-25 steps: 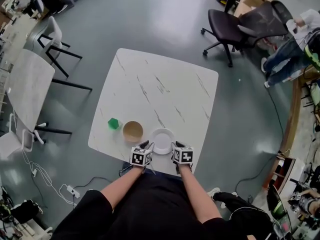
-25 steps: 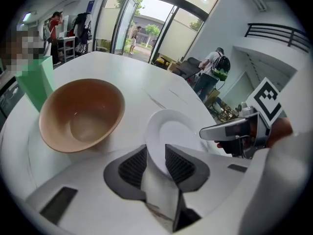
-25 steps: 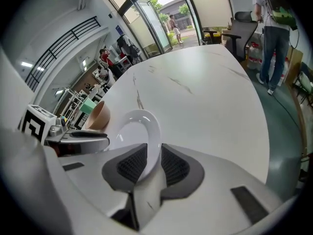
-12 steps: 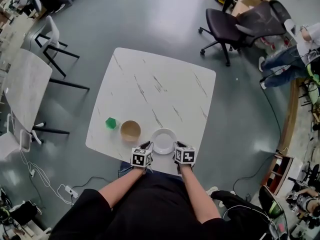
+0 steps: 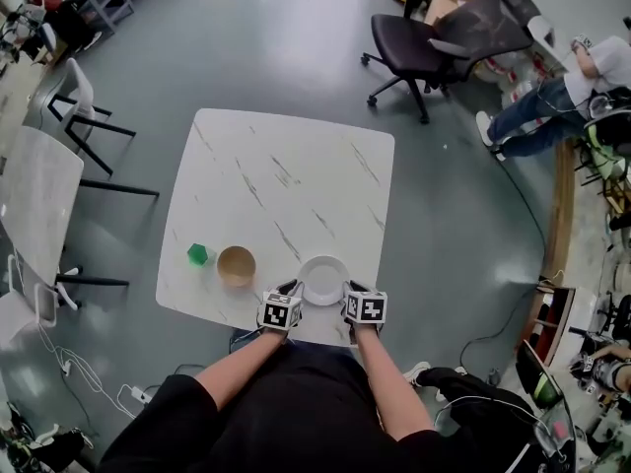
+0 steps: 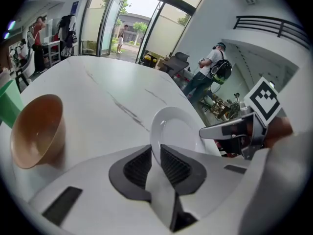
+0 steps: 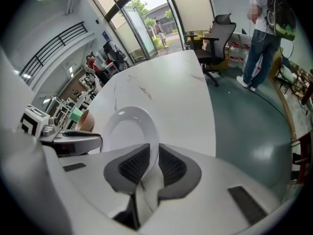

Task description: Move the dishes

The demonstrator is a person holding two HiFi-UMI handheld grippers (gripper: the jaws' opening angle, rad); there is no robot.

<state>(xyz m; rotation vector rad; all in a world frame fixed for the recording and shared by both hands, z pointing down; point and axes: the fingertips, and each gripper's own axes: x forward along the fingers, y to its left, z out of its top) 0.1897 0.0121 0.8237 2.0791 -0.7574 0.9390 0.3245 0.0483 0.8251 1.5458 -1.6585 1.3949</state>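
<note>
Partly cropped: green block (image 6: pixel 11 109), beside brown bowl (image 6: pixel 36 131).

A green block (image 5: pixel 199 255) sits on the marble table (image 5: pixel 281 170), with a black office chair (image 5: pixel 412 51) well beyond it.

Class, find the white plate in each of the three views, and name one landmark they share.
Head view: white plate, lower centre.
Left gripper view: white plate, just right of centre.
Right gripper view: white plate, left of centre.
Shared landmark: brown bowl, to the plate's left in every view.
</note>
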